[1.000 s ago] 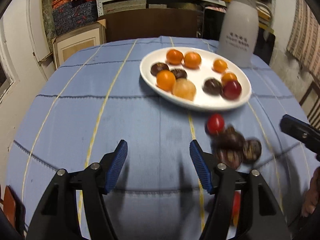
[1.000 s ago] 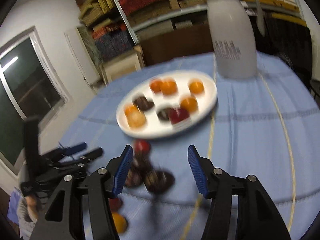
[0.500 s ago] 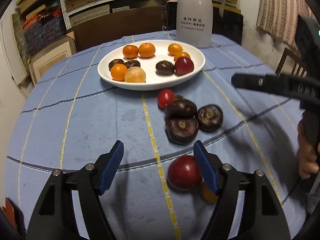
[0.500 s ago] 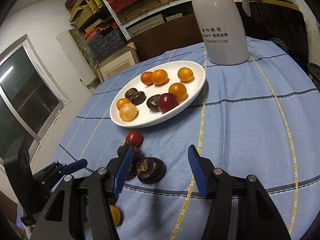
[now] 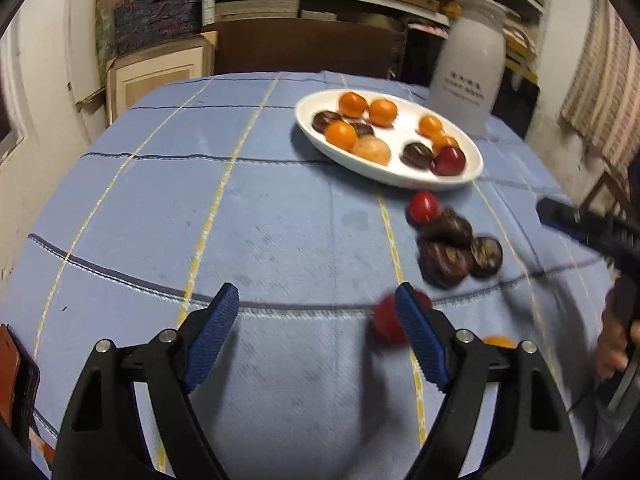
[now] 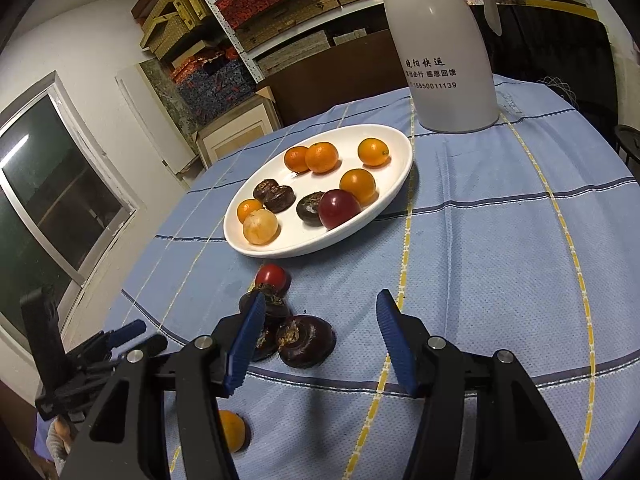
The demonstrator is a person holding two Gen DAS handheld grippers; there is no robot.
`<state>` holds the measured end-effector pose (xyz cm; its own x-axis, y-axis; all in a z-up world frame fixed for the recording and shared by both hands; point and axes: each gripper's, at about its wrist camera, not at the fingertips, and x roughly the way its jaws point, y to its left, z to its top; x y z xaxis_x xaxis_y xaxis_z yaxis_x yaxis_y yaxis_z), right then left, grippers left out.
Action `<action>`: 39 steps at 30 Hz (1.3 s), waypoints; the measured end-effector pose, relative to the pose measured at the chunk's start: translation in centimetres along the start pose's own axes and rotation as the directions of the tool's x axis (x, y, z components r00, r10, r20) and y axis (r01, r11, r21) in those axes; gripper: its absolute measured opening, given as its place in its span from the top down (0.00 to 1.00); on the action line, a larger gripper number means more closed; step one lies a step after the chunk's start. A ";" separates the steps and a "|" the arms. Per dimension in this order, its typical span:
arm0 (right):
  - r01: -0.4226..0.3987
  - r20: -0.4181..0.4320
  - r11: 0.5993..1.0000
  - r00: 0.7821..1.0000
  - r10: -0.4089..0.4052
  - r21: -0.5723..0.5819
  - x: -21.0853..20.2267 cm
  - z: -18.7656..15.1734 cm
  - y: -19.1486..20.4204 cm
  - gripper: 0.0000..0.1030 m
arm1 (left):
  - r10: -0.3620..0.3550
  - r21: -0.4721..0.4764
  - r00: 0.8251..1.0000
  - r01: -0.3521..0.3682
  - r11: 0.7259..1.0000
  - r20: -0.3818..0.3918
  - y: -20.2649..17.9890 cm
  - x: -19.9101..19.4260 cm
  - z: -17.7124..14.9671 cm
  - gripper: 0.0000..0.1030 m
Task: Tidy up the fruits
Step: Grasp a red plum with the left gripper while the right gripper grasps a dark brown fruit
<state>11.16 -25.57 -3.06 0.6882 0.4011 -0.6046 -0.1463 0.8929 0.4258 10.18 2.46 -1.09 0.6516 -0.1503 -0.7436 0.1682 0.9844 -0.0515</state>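
A white plate (image 5: 468, 176) (image 6: 312, 250) holds several small oranges, dark chestnuts, a red fruit and a pale one. In front of it on the blue cloth lie a small red tomato (image 5: 423, 207) (image 6: 272, 276) and three dark chestnuts (image 5: 444, 256) (image 6: 306, 342). My left gripper (image 5: 316, 320) is low over the cloth with its jaws opening and no pad pressing on anything. A blurred red fruit (image 5: 384, 322) lies against its right finger, and an orange (image 5: 498, 342) (image 6: 232, 430) sits behind that. My right gripper (image 6: 320, 308) hovers open above the chestnuts.
A tall white jug (image 5: 468, 76) (image 6: 448, 60) stands behind the plate. Each gripper shows in the other's view: the left gripper (image 6: 140, 336), and the right gripper (image 5: 580, 228) with a hand (image 5: 612, 344). Shelves, boxes and a window surround the round table.
The left jaws have widened. The left view swung right over the loose fruits, then back left, so the red fruit went from between the jaws to beside the right finger. The right gripper stayed put.
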 end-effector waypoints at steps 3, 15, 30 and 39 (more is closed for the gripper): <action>0.002 -0.001 1.000 1.000 -0.002 -0.003 0.0 0.0 0.0 0.43 | 0.006 0.083 1.000 -0.005 0.996 -0.004 -2.0 0.4 -0.3 0.30; 0.015 -0.014 1.000 1.000 -0.016 -0.008 0.6 -0.2 0.1 0.43 | 0.028 0.321 0.999 -0.034 0.947 0.022 -7.5 2.8 0.0 0.48; 0.008 -0.085 0.999 0.996 -0.012 -0.044 2.3 -1.1 0.8 0.43 | -0.042 0.247 0.999 0.048 0.968 -0.028 -6.5 3.7 0.8 0.62; 0.075 -0.120 0.980 0.988 -0.098 -0.183 4.1 -2.5 3.1 0.43 | -0.003 0.145 0.998 0.011 0.989 -0.055 -3.9 4.2 1.2 0.62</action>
<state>11.77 -20.69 -5.88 0.6090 0.3337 -0.7196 -0.2219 0.9426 0.2494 13.14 -2.13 -3.21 0.6094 -0.1480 -0.7789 0.2807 0.9591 0.0375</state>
